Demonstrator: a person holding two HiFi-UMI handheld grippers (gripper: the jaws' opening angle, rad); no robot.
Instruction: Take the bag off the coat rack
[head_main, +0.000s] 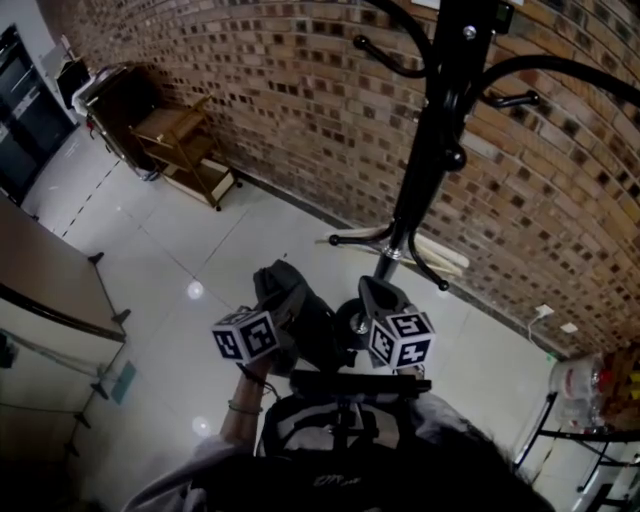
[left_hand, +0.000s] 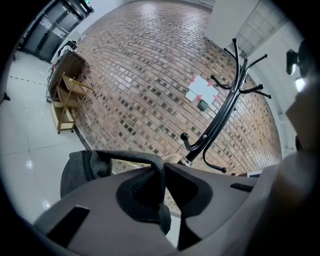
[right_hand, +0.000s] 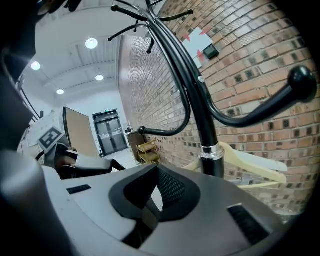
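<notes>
The black coat rack (head_main: 432, 150) stands against the brick wall, its round base (head_main: 352, 322) on the white floor. My left gripper (head_main: 285, 292) is shut on the strap (left_hand: 131, 159) of a dark grey bag (left_hand: 79, 171). The bag (head_main: 318, 340) hangs below that gripper, clear of the rack's hooks and left of the pole (left_hand: 226, 107). My right gripper (head_main: 373, 292) is just right of the bag, close to the pole (right_hand: 207, 142). Its jaws meet with nothing between them (right_hand: 155, 172).
A cream wooden hanger (head_main: 440, 255) hangs low on the rack by the wall. A wooden trolley shelf (head_main: 185, 150) stands at the far left along the wall. A counter (head_main: 50, 280) lies at the left edge, and a black metal stand (head_main: 570, 440) at the lower right.
</notes>
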